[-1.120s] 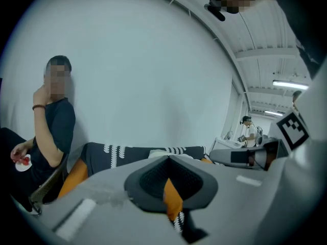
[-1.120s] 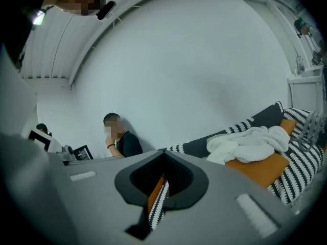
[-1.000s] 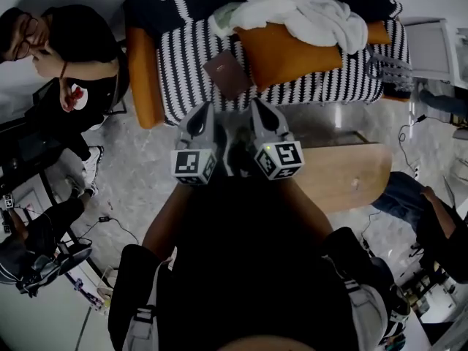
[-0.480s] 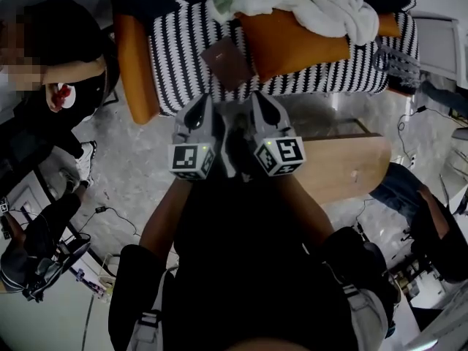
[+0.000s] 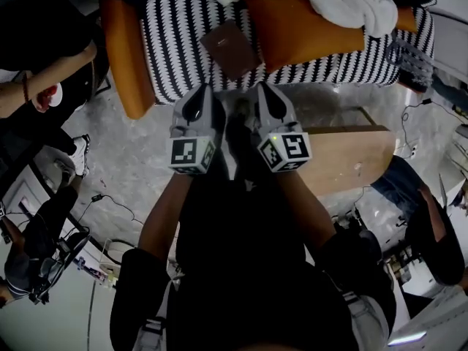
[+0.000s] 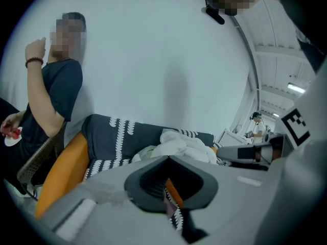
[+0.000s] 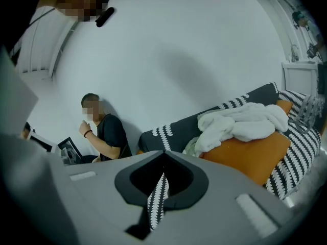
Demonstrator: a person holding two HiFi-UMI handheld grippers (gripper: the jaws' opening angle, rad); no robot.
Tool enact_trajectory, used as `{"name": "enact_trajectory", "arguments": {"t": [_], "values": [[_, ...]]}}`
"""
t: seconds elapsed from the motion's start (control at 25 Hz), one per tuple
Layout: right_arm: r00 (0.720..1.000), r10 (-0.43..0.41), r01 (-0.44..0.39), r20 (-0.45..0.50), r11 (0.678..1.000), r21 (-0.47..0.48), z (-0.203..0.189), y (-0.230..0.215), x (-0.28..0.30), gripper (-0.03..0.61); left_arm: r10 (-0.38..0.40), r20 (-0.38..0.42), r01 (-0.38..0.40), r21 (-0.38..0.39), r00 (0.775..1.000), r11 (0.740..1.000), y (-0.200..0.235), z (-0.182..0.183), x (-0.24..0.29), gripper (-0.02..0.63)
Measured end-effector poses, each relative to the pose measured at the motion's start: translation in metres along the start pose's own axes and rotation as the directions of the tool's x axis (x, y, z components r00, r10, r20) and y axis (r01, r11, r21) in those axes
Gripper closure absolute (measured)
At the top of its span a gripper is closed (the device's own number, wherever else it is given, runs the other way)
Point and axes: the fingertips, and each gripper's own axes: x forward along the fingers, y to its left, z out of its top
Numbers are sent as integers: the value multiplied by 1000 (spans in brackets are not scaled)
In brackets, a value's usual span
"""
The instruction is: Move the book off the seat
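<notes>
Evidently early in the job, at the approach, with nothing yet touched. Far left, a seated person [image 5: 44, 35], well apart from the work and no part of it. Next along, an orange armrest [image 5: 124, 57], then the striped seat [image 5: 175, 57]. Left gripper [image 5: 196, 93] held before the seat's front edge, pointed toward it and somewhat downward, jaws pressed together with nothing between them. Just beyond and between the two gripper tips, the book [image 5: 229, 47]: brown, lying flat on the stripes, right edge close against the orange cushion [image 5: 307, 35], whether touching hard to say. Right gripper [image 5: 265, 93] level with its partner and just beside it, jaws likewise closed and empty, only striped fabric visible through the slit beneath the tips. Further right, a white blanket [image 5: 351, 2] heaped over the cushion, and a wooden table [image 5: 344, 163] near the seat's front.

Judged next: open one gripper wide and bring it in over the seat's front edge. Slide a jaw under the book's near edge or pinch across its thin side, close firmly, and lift clear of the cushion. Then carry off the seat, perhaps onto the table at right. Worth watching: soft upholstery giving way beneath a flat, thin cover, making the pinch awkward.
</notes>
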Motion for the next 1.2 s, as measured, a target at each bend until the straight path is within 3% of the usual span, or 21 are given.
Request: {"name": "enact_trajectory", "arguments": {"t": [0.32,0.84,1.2], "values": [[999,-10,11,-47,1000,21,-32,-17,41,571,13,-54,-16,-39,998,999,29,-40,36,607],[993,-17,20,-116,999,27,-85,-40,94,571,61,-74,-68,-98,995,993,81,-94,78,607],[988,-15,18,-150,1000,18,-123,-48,123,571,39,-91,-51,-131,995,990,101,-134,107,607]]}}
